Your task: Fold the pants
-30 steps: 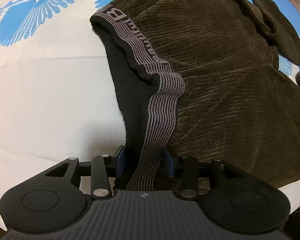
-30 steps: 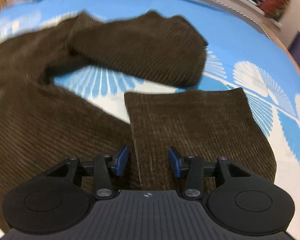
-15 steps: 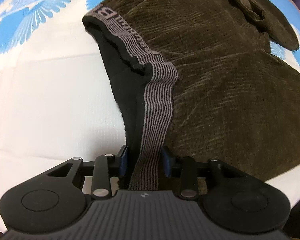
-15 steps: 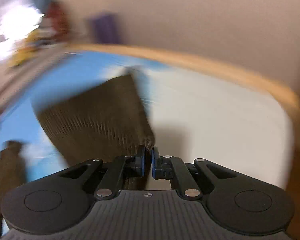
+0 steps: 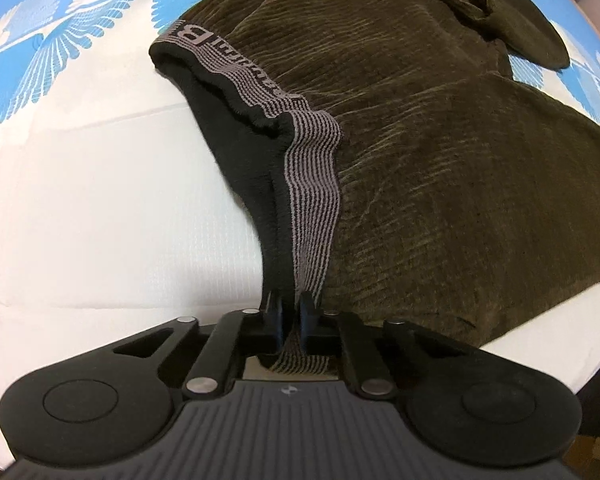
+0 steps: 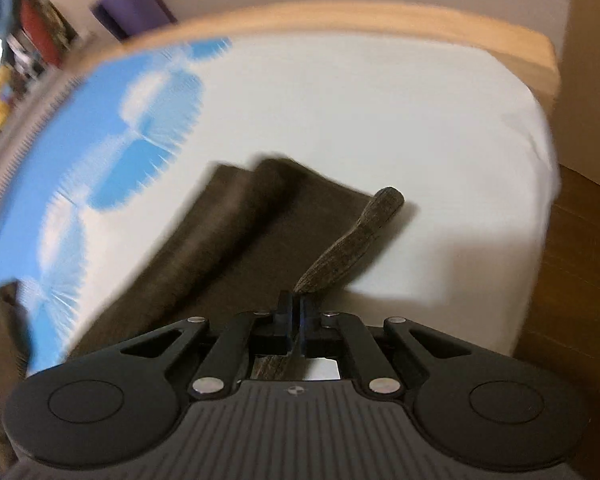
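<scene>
Pants (image 5: pixel 440 152), dark olive corduroy, spread over bedsheet (image 5: pixel 100 208), filling centre and right of left wrist view. Left gripper (image 5: pixel 290 316) clamped on striped waistband (image 5: pixel 312 208), lower centre. Right gripper (image 6: pixel 296 320) clamped on leg hem (image 6: pixel 352 248), lower centre of right wrist view. Fabric judged soft, limp, fairly heavy; sag expected between grips. Waistband and hem judged best holds.
</scene>
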`<state>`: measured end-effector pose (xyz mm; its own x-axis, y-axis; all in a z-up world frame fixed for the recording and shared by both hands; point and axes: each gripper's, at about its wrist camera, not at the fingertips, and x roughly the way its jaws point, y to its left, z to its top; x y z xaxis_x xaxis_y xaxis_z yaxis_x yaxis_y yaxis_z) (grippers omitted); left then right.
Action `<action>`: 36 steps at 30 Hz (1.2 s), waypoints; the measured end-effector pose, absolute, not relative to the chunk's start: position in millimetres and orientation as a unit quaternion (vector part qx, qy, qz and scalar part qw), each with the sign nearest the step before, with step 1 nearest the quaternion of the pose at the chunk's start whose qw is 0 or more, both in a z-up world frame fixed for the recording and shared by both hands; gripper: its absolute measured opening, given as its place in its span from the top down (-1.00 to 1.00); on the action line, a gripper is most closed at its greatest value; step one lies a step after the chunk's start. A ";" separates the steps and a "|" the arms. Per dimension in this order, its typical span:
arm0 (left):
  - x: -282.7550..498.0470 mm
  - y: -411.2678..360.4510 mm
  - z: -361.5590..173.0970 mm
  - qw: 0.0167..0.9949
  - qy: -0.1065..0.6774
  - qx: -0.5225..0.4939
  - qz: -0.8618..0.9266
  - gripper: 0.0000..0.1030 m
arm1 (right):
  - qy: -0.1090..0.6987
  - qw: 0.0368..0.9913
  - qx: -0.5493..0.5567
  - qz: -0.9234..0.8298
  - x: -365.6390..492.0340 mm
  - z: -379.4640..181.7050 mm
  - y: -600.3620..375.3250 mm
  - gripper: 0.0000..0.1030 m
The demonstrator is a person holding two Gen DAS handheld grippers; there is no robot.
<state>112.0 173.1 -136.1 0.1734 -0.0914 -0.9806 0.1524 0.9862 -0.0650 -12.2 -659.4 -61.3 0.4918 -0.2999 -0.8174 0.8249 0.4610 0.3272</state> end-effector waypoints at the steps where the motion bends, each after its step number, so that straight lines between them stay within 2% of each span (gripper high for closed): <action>1: 110.8 174.7 -134.9 0.765 0.638 0.026 -0.084 0.88 | 0.359 0.777 0.363 -0.367 -10.3 -61.9 -659.4 0.96; 6: 102.5 176.3 -136.1 0.756 0.646 0.054 -0.092 0.88 | 0.453 0.693 0.359 -0.431 -29.3 -89.3 -670.2 1.00; 9: 104.1 179.1 -128.7 0.763 0.638 0.036 -0.098 0.82 | 0.433 0.715 0.344 -0.427 -35.7 -82.2 -671.9 1.00; 11: 108.1 185.8 -123.8 0.772 0.629 0.008 -0.095 0.80 | 0.423 0.734 0.367 -0.384 -32.6 -81.8 -671.5 0.93; 12: 110.9 190.3 -122.4 0.776 0.624 -0.005 -0.091 0.69 | 0.427 0.738 0.377 -0.361 -30.6 -83.2 -669.6 0.87; 13: 113.2 193.5 -122.1 0.777 0.623 -0.018 -0.087 0.62 | 0.433 0.740 0.379 -0.349 -27.1 -84.1 -667.7 0.67; 14: 116.0 195.5 -123.3 0.776 0.624 -0.031 -0.084 0.40 | 0.435 0.740 0.374 -0.350 -23.4 -84.3 -666.0 0.36; 15: 119.1 195.8 -125.9 0.774 0.626 -0.038 -0.083 0.14 | 0.435 0.740 0.369 -0.356 -20.6 -83.9 -665.4 0.20; 16: 120.7 194.1 -128.3 0.773 0.629 -0.039 -0.081 0.05 | 0.433 0.739 0.370 -0.361 -20.0 -83.5 -665.2 -0.02; 17: 122.5 191.2 -131.5 0.770 0.632 -0.032 -0.082 0.01 | 0.433 0.735 0.376 -0.362 -16.5 -85.6 -665.8 -0.07; 21: 127.8 174.4 -147.6 0.757 0.647 0.009 -0.091 0.04 | 0.454 0.717 0.381 -0.367 0.3 -99.1 -660.7 -0.03; 22: 127.8 170.2 -149.7 0.758 0.645 0.017 -0.092 0.08 | 0.461 0.718 0.361 -0.377 4.9 -98.1 -657.2 0.20; 23: 127.6 166.3 -149.1 0.759 0.643 0.024 -0.096 0.27 | 0.463 0.720 0.347 -0.385 8.2 -96.9 -654.2 0.65; 24: 127.8 162.9 -147.3 0.761 0.640 0.033 -0.098 0.49 | 0.457 0.723 0.345 -0.386 9.2 -95.4 -653.1 0.70; 25: 127.4 160.5 -144.7 0.764 0.636 0.045 -0.097 0.60 | 0.447 0.724 0.353 -0.389 7.6 -92.6 -653.4 0.76; 27: 128.0 163.6 -139.1 0.769 0.630 0.042 -0.095 0.76 | 0.422 0.738 0.354 -0.390 5.7 -81.1 -650.9 0.79; 31: 123.5 183.9 -116.3 0.789 0.606 0.008 -0.101 0.85 | 0.383 0.760 0.356 -0.386 -7.7 -56.0 -646.8 0.80; 36: 108.3 207.1 -105.5 0.791 0.604 -0.001 -0.099 0.87 | 0.437 0.764 0.322 -0.349 -16.6 -57.8 -641.3 0.80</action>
<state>108.3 207.1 -105.5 0.2504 -0.1576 -0.9552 0.1544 0.9805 -0.1214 -16.6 -641.3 -57.8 0.3752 -0.2522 -0.8920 0.8142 0.5497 0.1870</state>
